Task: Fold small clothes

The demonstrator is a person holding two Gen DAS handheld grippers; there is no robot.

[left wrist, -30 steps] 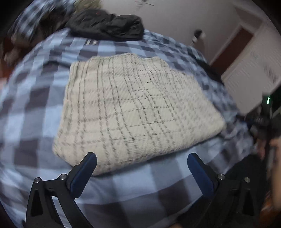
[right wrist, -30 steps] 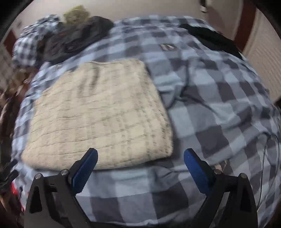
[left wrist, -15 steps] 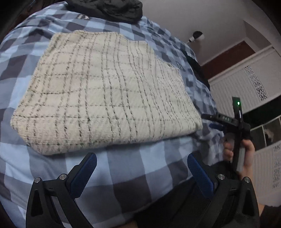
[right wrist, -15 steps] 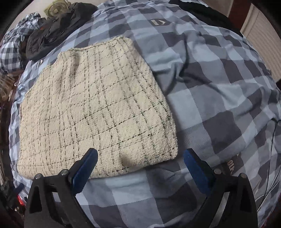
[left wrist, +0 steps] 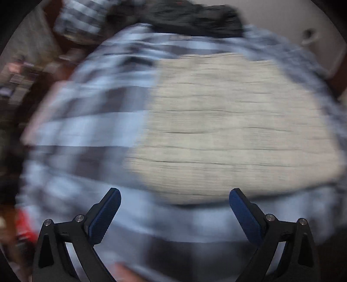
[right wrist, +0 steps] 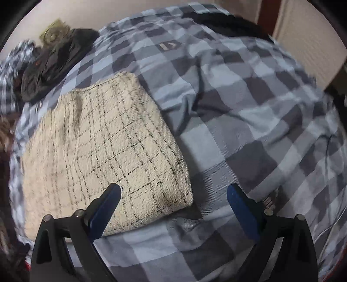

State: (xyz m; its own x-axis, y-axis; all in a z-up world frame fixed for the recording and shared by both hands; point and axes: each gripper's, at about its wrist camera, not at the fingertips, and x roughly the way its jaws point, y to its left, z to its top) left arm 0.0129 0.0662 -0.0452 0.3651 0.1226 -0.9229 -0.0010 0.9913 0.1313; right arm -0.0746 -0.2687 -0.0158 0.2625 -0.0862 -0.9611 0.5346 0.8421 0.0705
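A cream garment with thin black check lines point(right wrist: 104, 147) lies folded flat on the blue-grey checked bedspread point(right wrist: 249, 130). In the left wrist view the garment point(left wrist: 234, 125) is blurred by motion and fills the centre right. My left gripper point(left wrist: 174, 204) is open and empty, just short of the garment's near edge. My right gripper point(right wrist: 173, 199) is open and empty, low over the garment's near right corner, its left finger point(right wrist: 106, 206) above the fabric.
A dark jacket point(right wrist: 56, 63) lies at the far left of the bed, also in the left wrist view point(left wrist: 195, 19). A black item point(right wrist: 227, 23) lies at the far right. A checked pillow point(right wrist: 10, 65) is at the left. A thin cable point(right wrist: 331, 227) trails at right.
The left gripper swung left, so the garment now sits right of centre and blurred. The right gripper moved closer to the garment's near right corner. Both stayed open.
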